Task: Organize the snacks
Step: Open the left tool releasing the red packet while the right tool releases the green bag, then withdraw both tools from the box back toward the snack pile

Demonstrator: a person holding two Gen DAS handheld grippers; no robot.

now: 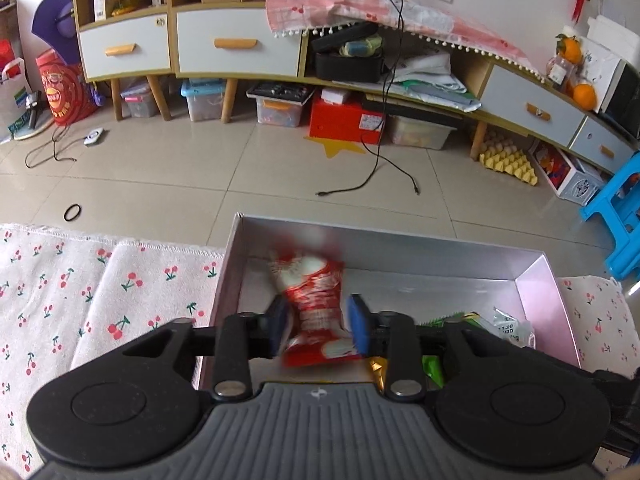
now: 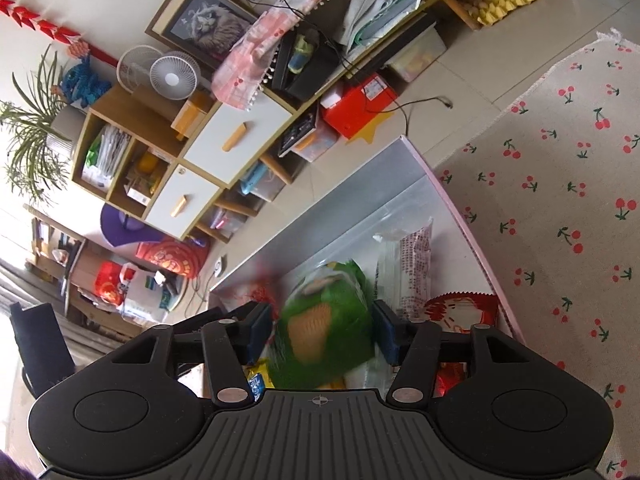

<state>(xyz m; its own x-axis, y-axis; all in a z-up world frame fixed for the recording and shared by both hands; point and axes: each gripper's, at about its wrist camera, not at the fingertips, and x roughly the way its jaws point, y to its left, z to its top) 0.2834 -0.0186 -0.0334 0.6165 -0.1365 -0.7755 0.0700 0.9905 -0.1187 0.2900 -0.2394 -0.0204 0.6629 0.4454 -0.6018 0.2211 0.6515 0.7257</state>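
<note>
Well along: several snacks already in box, lower centre; left gripper fingers loosening around red packet (blurred), right gripper fingers parted around green packet.

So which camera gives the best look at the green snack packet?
The right wrist view: the green snack packet fills the centre between the right gripper fingers, though motion-blurred. The left wrist view shows only green slivers behind its finger linkage in the box; whether that is the same packet is unclear.

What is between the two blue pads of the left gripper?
In the left wrist view, a blurred red and white snack packet lies between the left gripper pads, over the box.
</note>
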